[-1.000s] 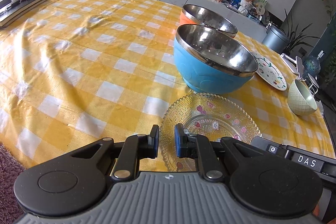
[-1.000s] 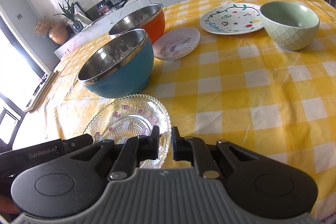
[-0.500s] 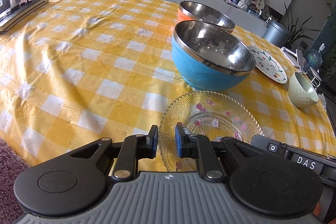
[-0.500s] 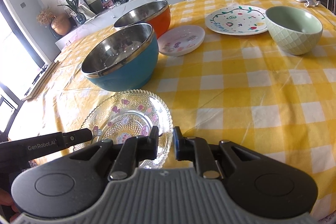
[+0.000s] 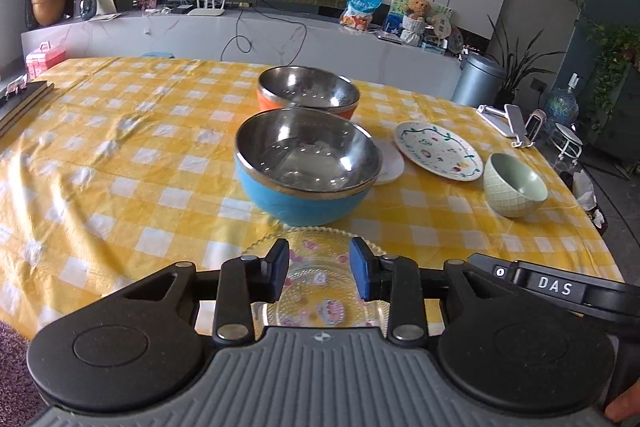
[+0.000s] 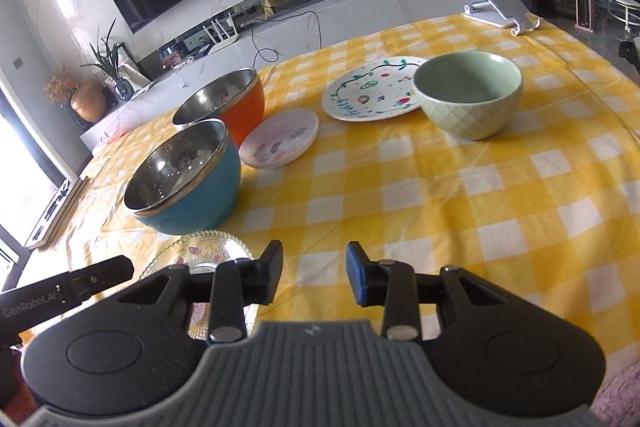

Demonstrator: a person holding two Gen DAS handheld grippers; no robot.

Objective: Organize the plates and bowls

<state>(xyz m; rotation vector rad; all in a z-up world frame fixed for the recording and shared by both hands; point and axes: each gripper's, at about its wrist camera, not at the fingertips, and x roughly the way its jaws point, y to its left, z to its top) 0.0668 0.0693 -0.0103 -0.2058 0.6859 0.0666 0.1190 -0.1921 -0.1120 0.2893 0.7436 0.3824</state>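
Note:
A clear glass plate point(image 5: 320, 283) with pink flowers lies at the near table edge, below my left gripper point(image 5: 319, 269), whose jaws are opening with nothing gripped between them. Behind it stand a blue steel-lined bowl point(image 5: 306, 167) and an orange one point(image 5: 307, 95). A small white dish point(image 6: 280, 143), a painted white plate point(image 6: 374, 95) and a green bowl point(image 6: 468, 93) sit to the right. My right gripper point(image 6: 314, 269) hovers over bare cloth right of the glass plate point(image 6: 204, 251), jaws opening and empty.
The table wears a yellow checked cloth point(image 5: 120, 167). Books point(image 5: 20, 103) lie at the far left edge, and a phone stand point(image 6: 504, 9) sits at the far right corner. A grey bin point(image 5: 480, 83) and plants stand beyond the table.
Both grippers have lifted and drawn back from the glass plate, and their jaws have spread from nearly shut to open. More of the room shows.

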